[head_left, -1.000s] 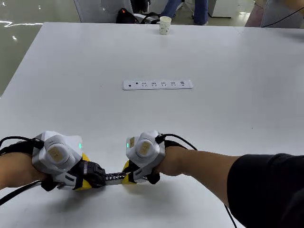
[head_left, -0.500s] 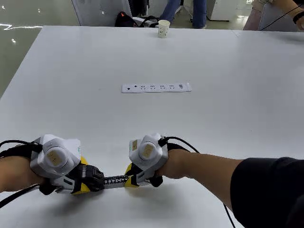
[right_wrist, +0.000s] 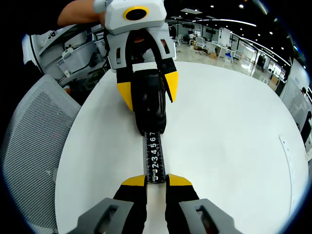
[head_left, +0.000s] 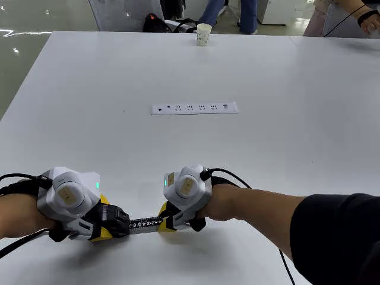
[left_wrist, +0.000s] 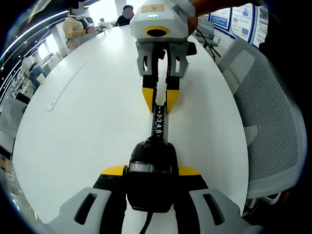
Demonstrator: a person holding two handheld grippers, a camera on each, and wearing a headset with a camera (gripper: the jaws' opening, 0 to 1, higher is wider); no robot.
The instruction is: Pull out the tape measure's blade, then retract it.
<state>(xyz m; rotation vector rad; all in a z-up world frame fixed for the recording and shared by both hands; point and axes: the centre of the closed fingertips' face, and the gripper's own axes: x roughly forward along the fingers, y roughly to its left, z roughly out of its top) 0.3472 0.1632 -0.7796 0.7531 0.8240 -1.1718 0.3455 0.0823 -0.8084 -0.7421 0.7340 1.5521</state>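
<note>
Near table (head_left: pixel 178 71) edge: left claw (left_wrist: pixel 151 170) clamps tape measure (right_wrist: pixel 148 109); right claw (right_wrist: pixel 156 181) pinches blade (right_wrist: pixel 153 156) tip.

Holds both grippers low and close to body, jaws facing each other along one line. Clamps left gripper (left_wrist: pixel 151 170) on black tape measure case (left_wrist: pixel 148 161), yellow jaw tips pressed to its two sides. Pinches end of blade (right_wrist: pixel 154 158) in right gripper (right_wrist: pixel 156 181), yellow-tipped jaws nearly together. Lays bare left forearm (head_left: pixel 18 214) in from left edge of head view. Angles right forearm (head_left: pixel 249 205) in from lower right, wrist bare, upper part in black sleeve (head_left: pixel 332 231). Leaves short gap between grippers, spanned by blade.
</note>
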